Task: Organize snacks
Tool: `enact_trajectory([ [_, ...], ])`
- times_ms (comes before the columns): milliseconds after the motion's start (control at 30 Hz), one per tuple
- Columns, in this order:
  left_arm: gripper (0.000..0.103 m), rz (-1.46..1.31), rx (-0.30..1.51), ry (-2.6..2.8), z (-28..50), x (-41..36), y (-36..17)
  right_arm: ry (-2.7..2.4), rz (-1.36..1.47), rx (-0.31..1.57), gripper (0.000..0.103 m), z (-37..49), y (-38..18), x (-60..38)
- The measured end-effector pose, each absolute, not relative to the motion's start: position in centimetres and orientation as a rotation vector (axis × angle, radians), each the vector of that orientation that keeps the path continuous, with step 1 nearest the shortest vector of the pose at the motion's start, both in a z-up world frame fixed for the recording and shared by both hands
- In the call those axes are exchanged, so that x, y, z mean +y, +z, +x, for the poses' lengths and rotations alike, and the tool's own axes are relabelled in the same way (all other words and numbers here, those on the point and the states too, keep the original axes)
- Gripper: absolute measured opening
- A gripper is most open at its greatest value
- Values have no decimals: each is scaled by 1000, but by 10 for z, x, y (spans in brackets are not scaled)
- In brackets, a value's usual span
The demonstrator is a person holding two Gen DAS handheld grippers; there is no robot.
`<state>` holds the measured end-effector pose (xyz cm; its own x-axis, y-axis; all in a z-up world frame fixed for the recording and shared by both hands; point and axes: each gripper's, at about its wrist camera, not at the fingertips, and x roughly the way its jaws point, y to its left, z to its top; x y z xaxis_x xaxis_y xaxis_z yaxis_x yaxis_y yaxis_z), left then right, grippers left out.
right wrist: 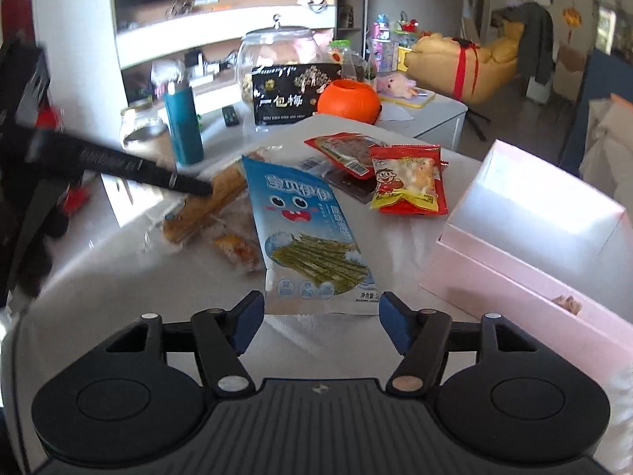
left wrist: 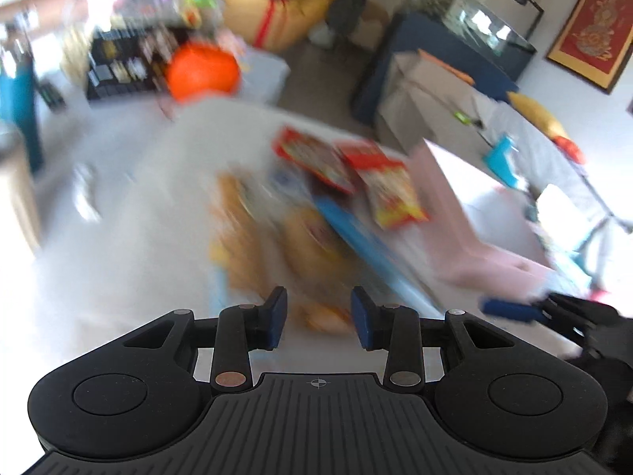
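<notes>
Snacks on your table: about six packets, loosely heaped mid-table.
Blue packet: one, nearest your right gripper, lying flat.
Red packets: two at the far right, one red-and-yellow, one flatter beyond it.
Clear-wrapped pastries: two or three, left of the blue one (count unsure).
Pink box: one, open, at your right.
Right gripper: jaws apart, nothing between them.
Left gripper: jaws narrowly apart, empty; its view is blurred.

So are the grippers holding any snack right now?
No. The left gripper and right gripper are both open and empty; the long blue snack packet lies untouched.
</notes>
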<state>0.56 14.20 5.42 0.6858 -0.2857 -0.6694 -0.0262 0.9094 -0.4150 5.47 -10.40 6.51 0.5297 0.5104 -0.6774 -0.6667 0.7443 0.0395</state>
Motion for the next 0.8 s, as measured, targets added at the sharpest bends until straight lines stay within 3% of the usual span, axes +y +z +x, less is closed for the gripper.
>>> enact_trajectory([
  [367,38,-396,772,-32,29,137,46,733,-67,724,75,81,69,-96],
  [633,37,-472,815,-76,22,154,42,627,-47,837,80,134,33,-53],
  [700,36,-481,827,-83,24,152,37,630,-61,891,78,132,28,-52],
  [800,35,-427,825,-78,28,142,35,639,-146,880,65,106,30,-61],
])
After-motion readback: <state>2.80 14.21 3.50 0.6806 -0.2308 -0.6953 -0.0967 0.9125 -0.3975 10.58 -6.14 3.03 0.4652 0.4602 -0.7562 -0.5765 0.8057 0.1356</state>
